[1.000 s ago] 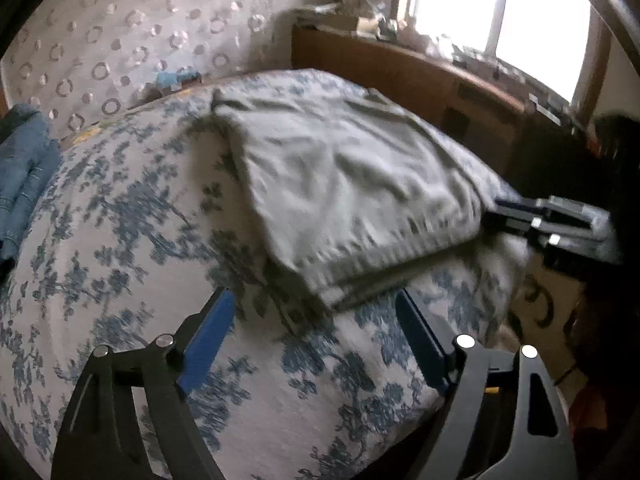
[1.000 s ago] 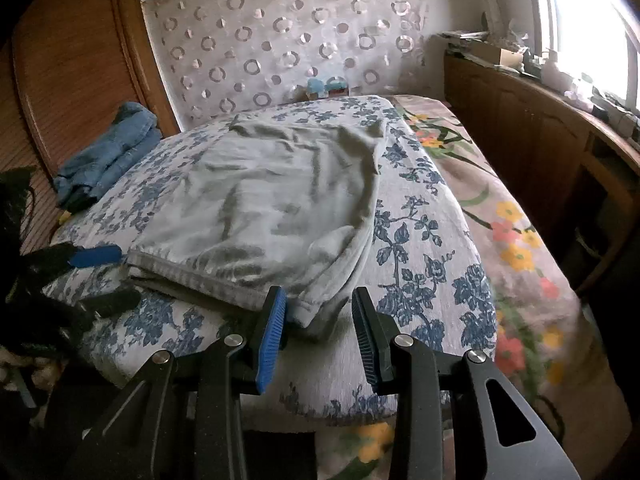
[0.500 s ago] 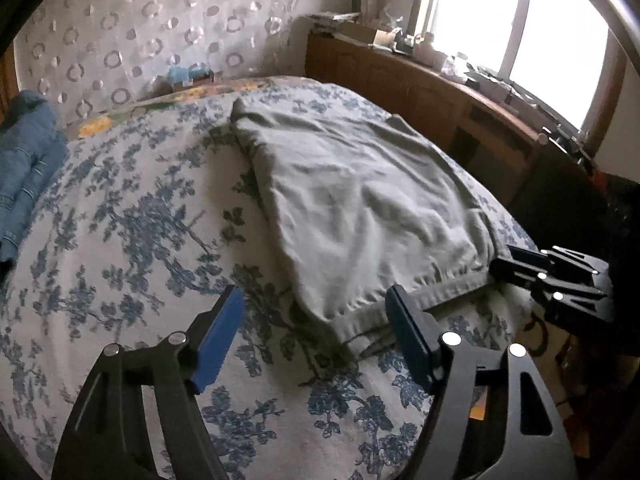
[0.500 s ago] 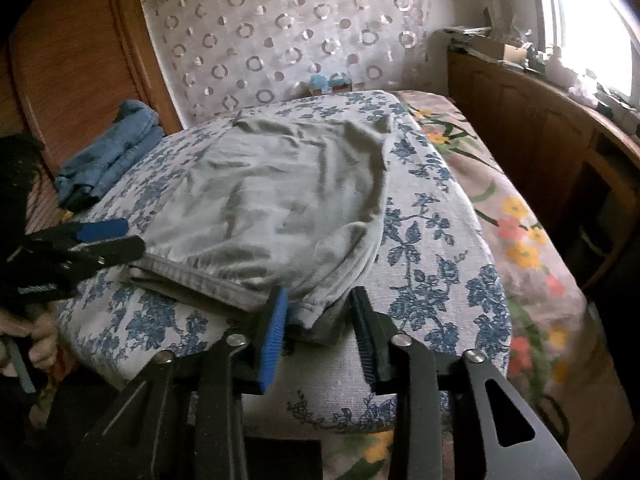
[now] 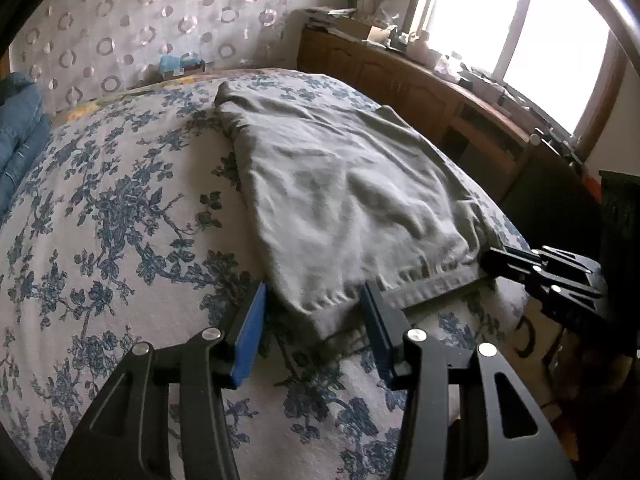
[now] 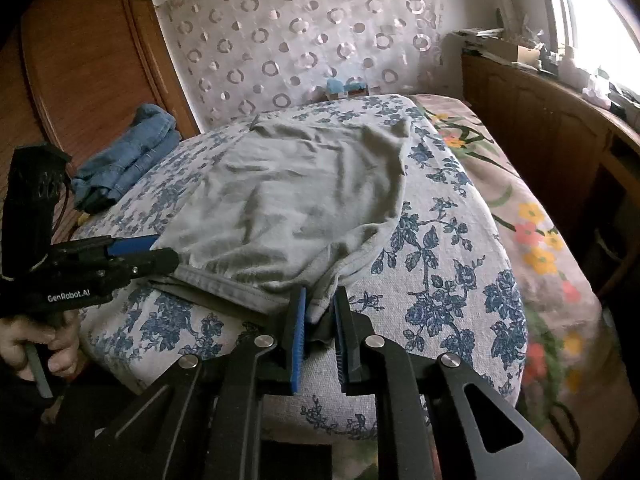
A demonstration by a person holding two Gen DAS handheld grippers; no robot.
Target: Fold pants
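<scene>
Grey-green pants (image 5: 340, 196) lie folded lengthwise on the blue-flowered bedspread (image 5: 100, 220), waistband toward me. My left gripper (image 5: 314, 312) is open, its fingers on either side of the near left waistband corner. My right gripper (image 6: 320, 312) has closed on the right waistband corner, cloth pinched between its pads. The pants also show in the right wrist view (image 6: 288, 200). The right gripper shows in the left wrist view (image 5: 532, 268); the left gripper shows in the right wrist view (image 6: 156, 252).
Folded blue jeans (image 6: 128, 156) lie at the bed's far left. A wooden sideboard (image 5: 440, 92) runs under the window on the right. A wooden wardrobe (image 6: 88, 60) stands on the left. A floral sheet (image 6: 532, 216) hangs over the bed's right side.
My left gripper moved forward until its open fingers straddle the waistband corner. My right gripper narrowed and closed on the other corner.
</scene>
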